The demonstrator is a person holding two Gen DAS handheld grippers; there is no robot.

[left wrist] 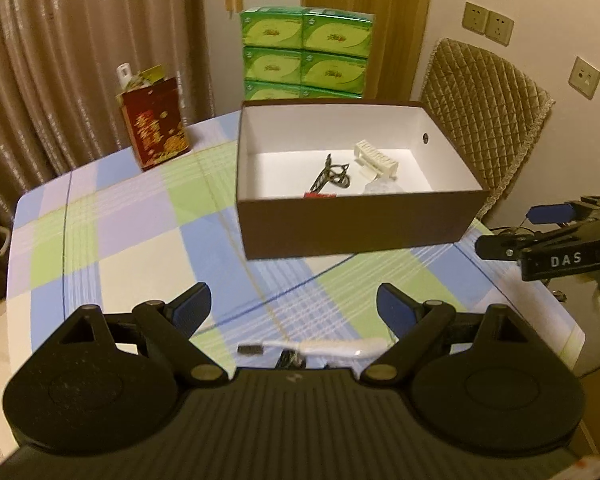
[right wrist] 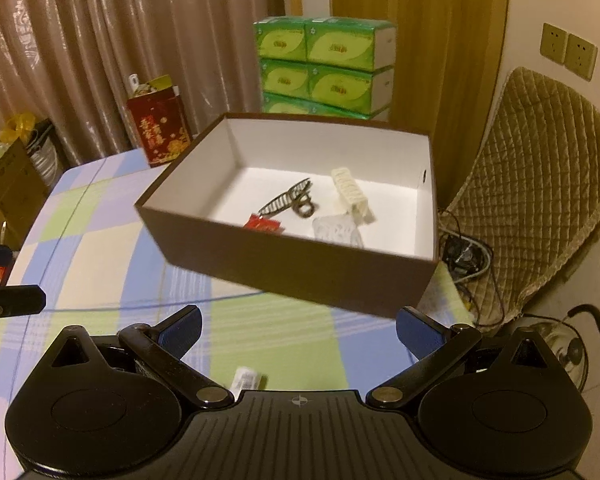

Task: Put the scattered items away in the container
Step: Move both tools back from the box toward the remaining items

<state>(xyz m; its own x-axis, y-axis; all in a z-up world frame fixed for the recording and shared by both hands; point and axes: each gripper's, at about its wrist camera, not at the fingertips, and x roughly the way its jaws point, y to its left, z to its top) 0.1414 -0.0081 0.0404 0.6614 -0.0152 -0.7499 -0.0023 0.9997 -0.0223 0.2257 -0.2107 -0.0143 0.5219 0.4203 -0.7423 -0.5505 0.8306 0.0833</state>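
Two items wait on the near tablecloth: a white toothbrush (left wrist: 316, 347) under the left gripper (left wrist: 294, 306), a small white packet (right wrist: 246, 380) under the right gripper (right wrist: 298, 326). Both sets of fingers spread, empty. The brown box (left wrist: 356, 228) sits farther back. Risk: the flat toothbrush skids away, or the fingers snag cloth.

- Box (right wrist: 284, 264): brown outside, white inside.
- Bench (left wrist: 112, 248) cloth: checks of blue, green, lilac and cream.
- Tissue packs (left wrist: 304, 52), upper centre: green with yellow-green ovals.
- Bag (left wrist: 156, 128): dark red, gold print.
- Chair cover (right wrist: 540, 184), right: quilted olive-gold.
- Curtain (left wrist: 80, 40): shiny brown.
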